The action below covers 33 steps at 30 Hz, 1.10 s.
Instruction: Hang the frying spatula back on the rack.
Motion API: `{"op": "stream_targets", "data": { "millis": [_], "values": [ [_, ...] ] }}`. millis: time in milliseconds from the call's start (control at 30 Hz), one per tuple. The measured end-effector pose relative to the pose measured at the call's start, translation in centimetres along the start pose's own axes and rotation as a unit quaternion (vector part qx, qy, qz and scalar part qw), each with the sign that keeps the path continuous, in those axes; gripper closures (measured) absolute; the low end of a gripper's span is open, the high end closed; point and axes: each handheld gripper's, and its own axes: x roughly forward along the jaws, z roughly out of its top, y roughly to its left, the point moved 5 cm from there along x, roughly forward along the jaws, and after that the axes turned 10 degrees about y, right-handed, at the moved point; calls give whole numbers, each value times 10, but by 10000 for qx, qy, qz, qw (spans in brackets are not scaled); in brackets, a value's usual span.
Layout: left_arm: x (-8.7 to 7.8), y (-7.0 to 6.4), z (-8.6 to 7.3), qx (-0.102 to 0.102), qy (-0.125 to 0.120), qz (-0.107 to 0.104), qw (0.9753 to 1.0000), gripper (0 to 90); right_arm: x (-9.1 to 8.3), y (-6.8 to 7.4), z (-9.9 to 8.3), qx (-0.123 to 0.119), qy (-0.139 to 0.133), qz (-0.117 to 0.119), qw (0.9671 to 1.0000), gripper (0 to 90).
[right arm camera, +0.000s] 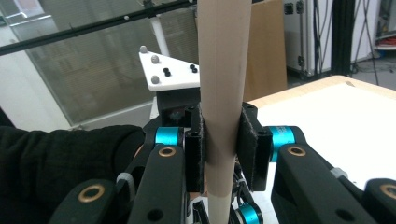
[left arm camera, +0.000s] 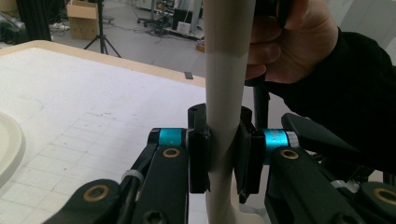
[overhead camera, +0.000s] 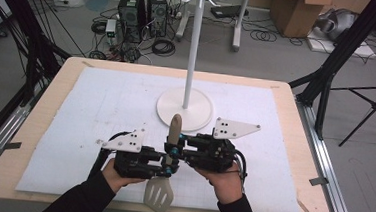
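You've got both the left gripper (overhead camera: 167, 168) and right gripper (overhead camera: 174, 146) clamped tight on the spatula (overhead camera: 162, 192): beige handle, slotted grey blade, just in front of the white stand (overhead camera: 185, 108).

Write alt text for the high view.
Two hand-held tools, left and right, both clamp the beige handle of a slotted spatula over a white mat. Behind it stands a white stand with a tall pole.
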Motion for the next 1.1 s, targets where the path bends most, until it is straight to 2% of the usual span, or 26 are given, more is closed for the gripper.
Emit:
{"op": "stream_targets", "data": {
  "millis": [67,133,200,233,267,367,500,567,600,633,700,767,800,900,967,1100],
  "values": [
    [0,0,0,20,27,68,10000,782,0,0,-1,-25,-3,24,10000,740],
    [0,0,0,-19,63,255,9997,782,0,-1,-2,-58,-28,20,10000,736],
    [0,2,0,-70,87,421,9991,783,0,-3,-2,14,-59,-123,9999,722],
    [0,3,0,-109,117,536,9984,784,0,-3,-1,0,-68,-189,9998,675],
    [0,4,-1,-140,137,589,9981,784,1,-3,0,-2,-104,-320,9994,671],
    [0,3,-1,-95,126,684,9975,784,2,-2,1,-71,-76,-481,9988,712],
    [-1,4,-1,-119,70,689,9975,781,1,-2,3,-56,-85,-523,9986,742],
    [-2,4,-1,-129,-37,531,9985,758,1,-1,4,-43,-70,-500,9987,745],
    [-3,5,-1,-209,-133,532,9983,673,1,-1,4,-43,-71,-509,9987,745],
    [-5,6,-1,-281,-207,578,9977,517,1,-1,5,-33,-54,-498,9987,745],
    [-10,9,-2,-343,-347,676,9965,353,1,-2,7,-48,-33,-501,9987,746],
    [-19,13,-5,-346,-384,989,9938,245,0,-5,10,-36,-34,-521,9986,746],
    [-27,16,-9,-402,-463,1162,9913,238,0,-6,12,-47,-32,-536,9985,746],
    [-48,24,-20,-567,-642,1426,9861,222,-2,-11,19,-70,33,-627,9980,746],
    [-65,31,-32,-669,-793,1626,9812,222,-3,-16,24,-89,49,-664,9977,746],
    [-84,41,-52,-767,-851,1867,9757,222,-2,-27,39,-108,82,-745,9971,746]
  ]
}}
